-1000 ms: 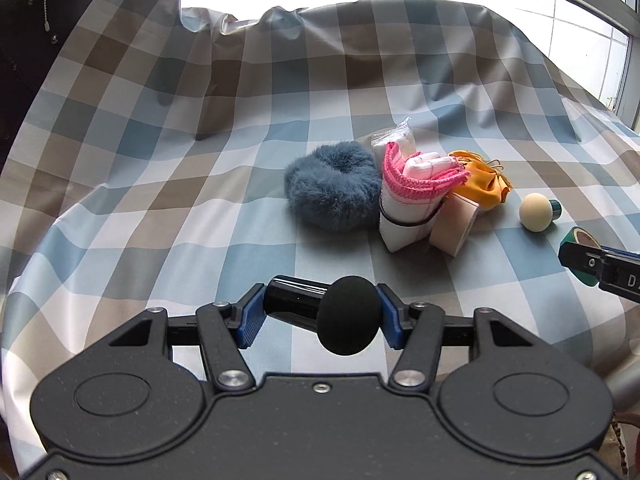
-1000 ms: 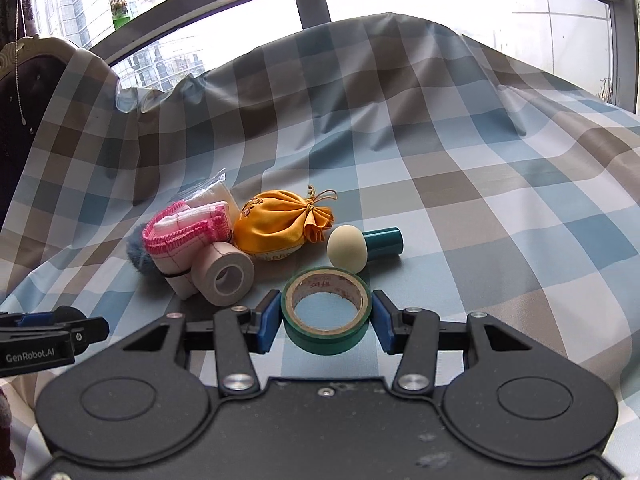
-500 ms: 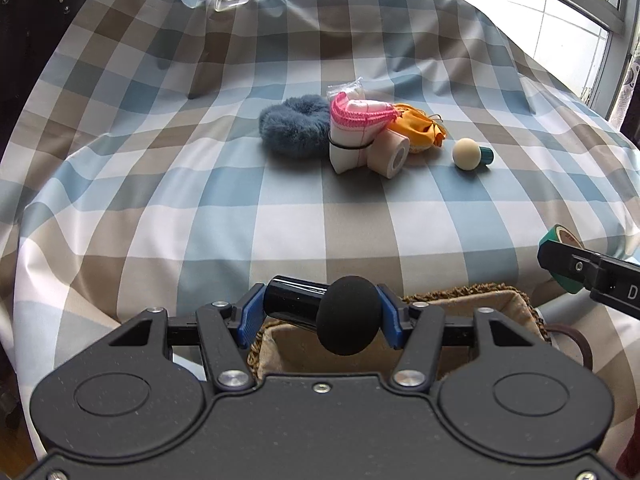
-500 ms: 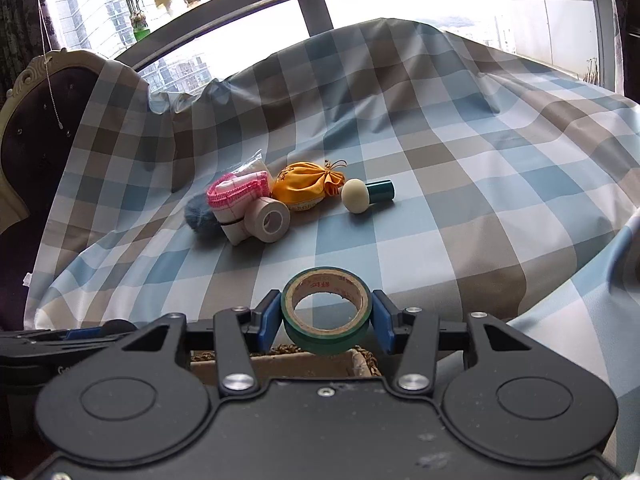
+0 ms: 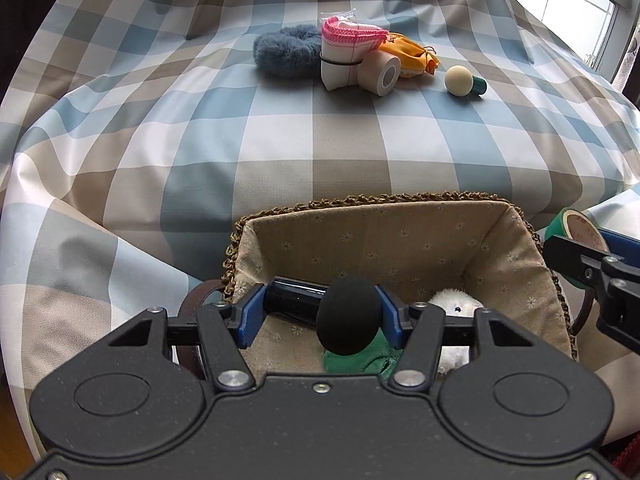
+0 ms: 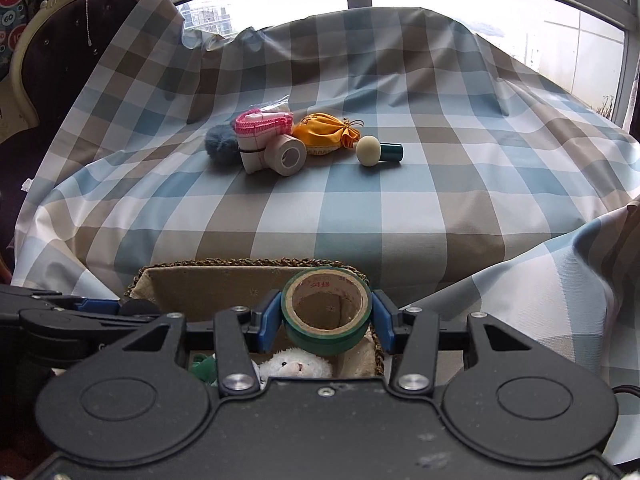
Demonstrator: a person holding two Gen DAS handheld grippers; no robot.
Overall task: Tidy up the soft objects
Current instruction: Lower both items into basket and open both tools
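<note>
Grippers are both loaded over a woven basket (image 5: 400, 204) with a floral cloth lining, set at the near edge of the checked-cloth surface (image 5: 280, 148). The left hand-held gripper (image 5: 320, 316) is closed on a black sponge applicator (image 5: 348, 314) with a dark glossy handle, gripped crosswise between the blue pads, above the left half of the basket. The right hand-held gripper (image 6: 326, 316) is closed on a roll of green tape (image 6: 326, 310), pinched across its sides with the cardboard core facing up and toward the camera; it is held above the basket's right side. In the basket a white plush toy (image 6: 296, 366) and a piece of green fabric (image 5: 360, 360) are seen, partly hidden by the grippers. Far on the surface a cluster is noted: a blue fluffy scrunchie (image 5: 286, 52) at the left, a rolled white cloth with pink trim (image 5: 346, 54) bound by a dark band touching it, a beige tape roll (image 5: 380, 72) leaning against that cloth, and an orange drawstring pouch (image 5: 412, 56) behind. A cream sponge applicator with teal handle (image 5: 464, 82) lies just right of the cluster, apart from it. A clear plastic packet (image 5: 338, 16) is partly visible behind the pink-trimmed cloth.
</note>
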